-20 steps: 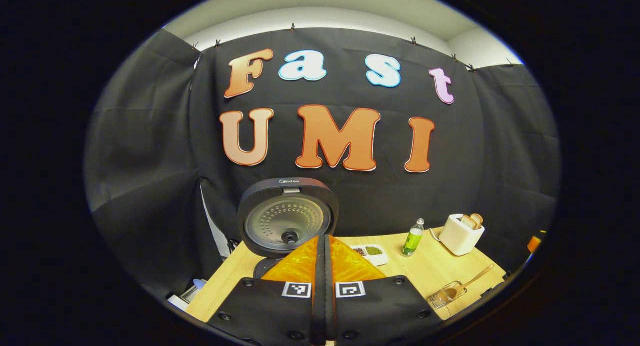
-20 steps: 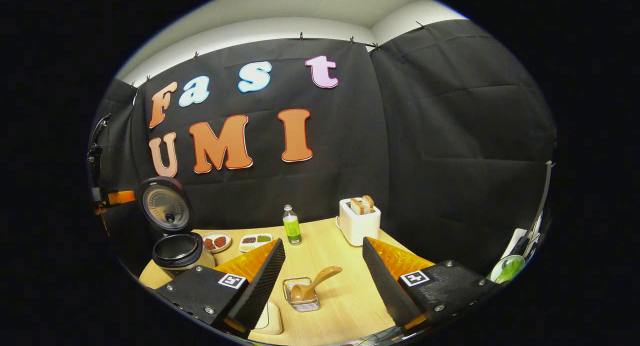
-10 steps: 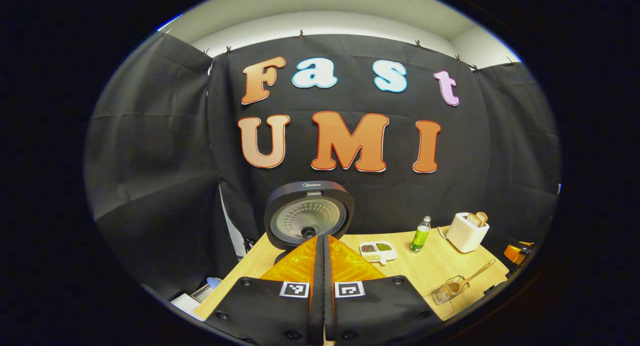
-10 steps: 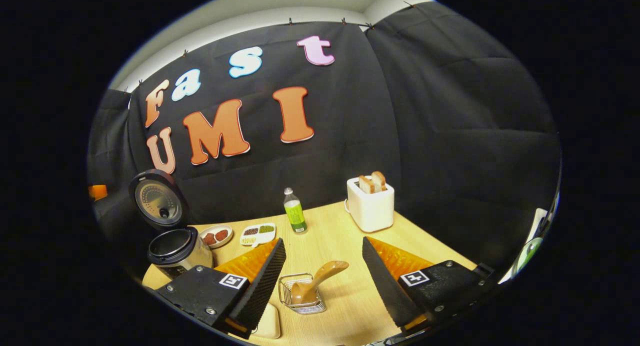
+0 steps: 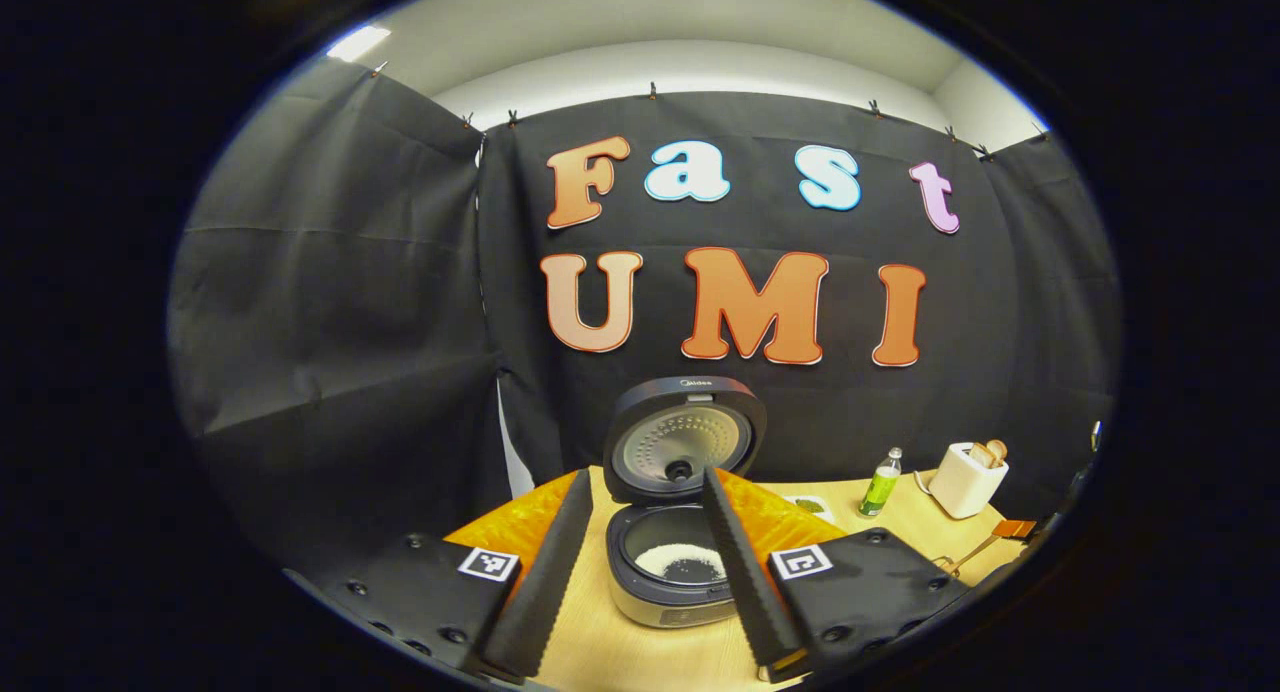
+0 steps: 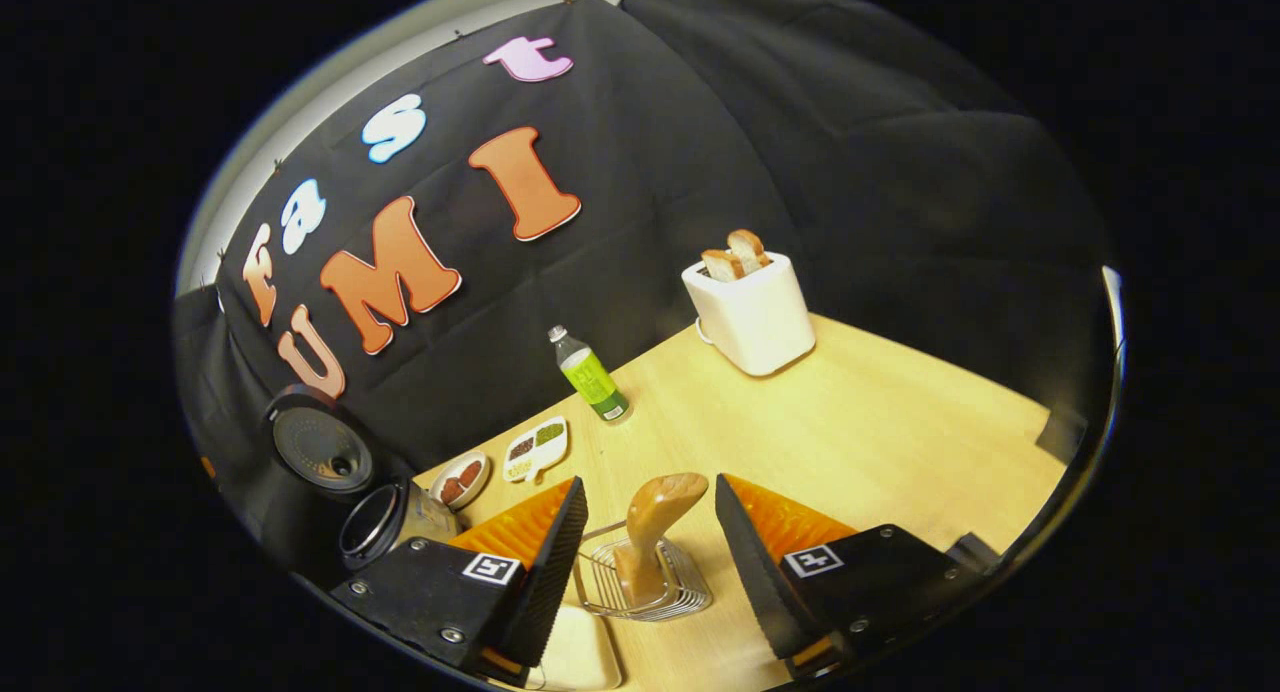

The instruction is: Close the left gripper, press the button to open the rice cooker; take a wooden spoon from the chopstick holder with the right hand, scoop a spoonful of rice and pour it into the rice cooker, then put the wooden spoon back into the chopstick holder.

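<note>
Black cloth walls enclose a pale wooden table [image 6: 880, 412] that fills the lower centre and right of the right gripper view. Compared with the frame half a second earlier, the left gripper [image 5: 640, 532] has parted its fingers from fully closed to wide apart, and they now frame the rice cooker [image 5: 672, 572] at lower centre of the left gripper view without touching it. The cooker's lid [image 5: 686, 440] stands raised behind the pot, and the inner pot holds a shallow layer of white rice with a dark bare patch. Over the same interval the right gripper [image 6: 640, 542] has tilted and drawn closer to the chopstick holder [image 6: 645, 587], a wire basket at bottom centre of the right gripper view. Its fingers are spread wide on either side of the wooden spoon [image 6: 655, 527], gripping nothing. The spoon stands in the holder, bowl down, handle leaning toward upper right between the fingers. At left of that view the open cooker appears again, with a small round dish [image 6: 460, 477] of reddish pieces and a divided dish [image 6: 537, 448] of dark and green grains beside it. A green-labelled bottle [image 6: 590, 375] stands upright at centre, and a white toaster [image 6: 750, 312] holding two slices of bread sits toward upper right. A pale flat tray [image 6: 580, 652] lies at the bottom edge, partly hidden by the finger at lower left.
</note>
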A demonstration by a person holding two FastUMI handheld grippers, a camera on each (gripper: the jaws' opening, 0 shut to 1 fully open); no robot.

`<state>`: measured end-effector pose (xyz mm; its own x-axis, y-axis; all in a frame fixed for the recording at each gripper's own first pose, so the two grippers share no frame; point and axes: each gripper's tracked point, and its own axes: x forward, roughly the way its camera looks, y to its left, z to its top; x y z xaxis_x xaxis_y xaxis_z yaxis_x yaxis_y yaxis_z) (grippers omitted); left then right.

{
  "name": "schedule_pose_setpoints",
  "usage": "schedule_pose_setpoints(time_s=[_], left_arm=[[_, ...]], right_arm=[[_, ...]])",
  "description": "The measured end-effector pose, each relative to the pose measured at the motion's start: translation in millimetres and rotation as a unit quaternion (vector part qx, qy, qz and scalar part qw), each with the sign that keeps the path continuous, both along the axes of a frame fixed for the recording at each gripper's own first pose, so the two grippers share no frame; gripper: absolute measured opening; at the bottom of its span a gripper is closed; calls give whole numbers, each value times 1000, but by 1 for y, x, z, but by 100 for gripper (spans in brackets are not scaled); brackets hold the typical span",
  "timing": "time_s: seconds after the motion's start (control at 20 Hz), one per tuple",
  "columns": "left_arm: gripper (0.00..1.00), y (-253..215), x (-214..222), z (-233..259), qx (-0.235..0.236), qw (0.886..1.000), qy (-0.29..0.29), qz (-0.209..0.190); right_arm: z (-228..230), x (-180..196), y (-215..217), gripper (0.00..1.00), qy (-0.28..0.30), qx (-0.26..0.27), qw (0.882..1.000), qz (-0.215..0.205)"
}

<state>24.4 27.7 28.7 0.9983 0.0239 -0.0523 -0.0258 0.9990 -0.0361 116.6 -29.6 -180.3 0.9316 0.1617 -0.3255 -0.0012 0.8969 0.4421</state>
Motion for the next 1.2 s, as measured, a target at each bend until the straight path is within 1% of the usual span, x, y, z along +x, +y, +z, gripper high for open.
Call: schedule_pose_setpoints(time_s=[0.05, 0.2, 0.25, 0.3, 0.35, 0.5, 0.55, 0.65, 0.75, 0.85, 1.0, 1.05, 1.1, 1.2], left_arm=[[81, 8, -4, 2, -2, 1000, -3, 14], [95, 22, -10, 0, -2, 1000, -6, 30], [100, 25, -10, -2, -1, 999, -4, 33], [99, 30, -11, -4, 0, 999, 0, 36], [99, 32, -11, -6, 1, 999, 3, 39], [97, 35, -9, -8, 6, 999, 9, 43], [99, 34, -8, -9, 7, 999, 11, 41], [100, 32, -5, -11, 6, 999, 14, 37], [99, 30, -3, -10, 7, 999, 15, 28], [99, 30, -1, -8, 11, 1000, 13, 22], [98, 29, 1, -4, 11, 1000, 8, 9], [96, 29, 2, -3, 9, 1000, 6, 3], [100, 30, 3, -1, 8, 1000, 5, -1], [99, 36, 5, 0, 9, 1000, 4, -7]], right_arm=[[-5, 1, -1, 74, 5, 15, 1000, -4], [-13, 8, 4, 63, 16, 47, 999, -4], [-15, 10, 5, 52, 19, 55, 998, -3], [-15, 11, 5, 46, 20, 63, 998, -3], [-14, 11, 6, 36, 20, 74, 997, -1], [-10, 12, 11, 28, 18, 96, 995, 3], [-10, 12, 13, 23, 20, 96, 995, 1], [-8, 12, 17, 17, 19, 94, 995, 1], [7, 13, 15, 14, 8, 95, 995, -9], [21, 10, 20, 12, -4, 76, 997, -8], [52, -2, 28, 13, -35, 31, 999, -2], [64, -7, 32, 12, -46, 25, 999, 0], [75, -14, 38, 12, -53, 20, 998, 2], [97, -28, 52, 12, -75, 14, 997, 8]])
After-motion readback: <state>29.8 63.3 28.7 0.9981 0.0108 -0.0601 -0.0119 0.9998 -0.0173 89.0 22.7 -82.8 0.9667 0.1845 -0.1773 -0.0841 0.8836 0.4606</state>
